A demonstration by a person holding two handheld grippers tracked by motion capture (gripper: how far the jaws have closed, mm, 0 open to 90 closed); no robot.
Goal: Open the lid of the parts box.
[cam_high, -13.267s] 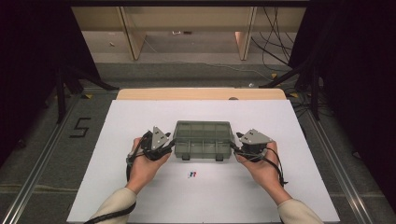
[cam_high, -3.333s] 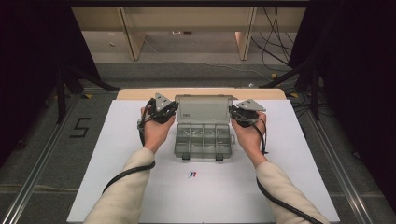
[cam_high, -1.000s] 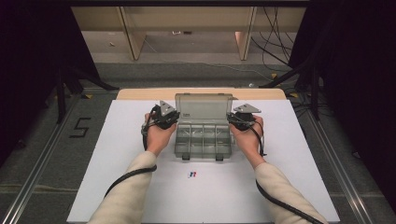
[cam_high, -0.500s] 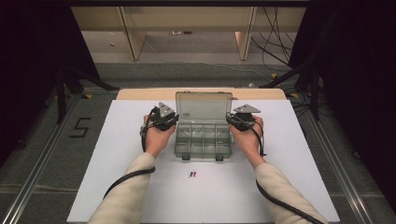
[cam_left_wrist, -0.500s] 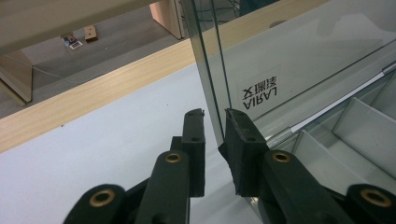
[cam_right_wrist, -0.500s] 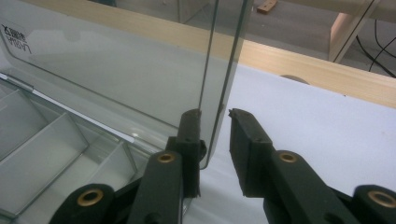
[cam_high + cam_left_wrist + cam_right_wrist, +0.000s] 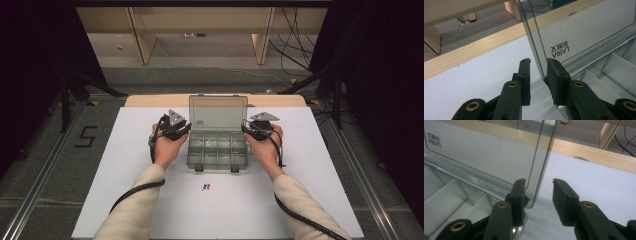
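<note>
A clear grey compartment box (image 7: pixel 218 152) sits mid-table with its see-through lid (image 7: pixel 218 114) standing upright at the back. My left gripper (image 7: pixel 186 129) is at the lid's left edge. In the left gripper view the lid's edge (image 7: pixel 537 45) runs between the jaws of that gripper (image 7: pixel 539 61), which have just been opening; small gaps show. My right gripper (image 7: pixel 246 131) is at the lid's right edge. Its jaws (image 7: pixel 539 181) have also just been opening, with the lid's corner (image 7: pixel 534 195) near the left jaw and free of the right one.
The box rests on a white mat (image 7: pixel 125 165) over a wooden table whose far edge (image 7: pixel 150 100) lies just behind the lid. A tiny red and blue item (image 7: pixel 205 187) lies in front of the box. Cables trail from both grippers along the forearms.
The box was shut long before, with the grippers at its sides; the lid now stands open and upright. Over the last second both hands stayed put beside the lid.
</note>
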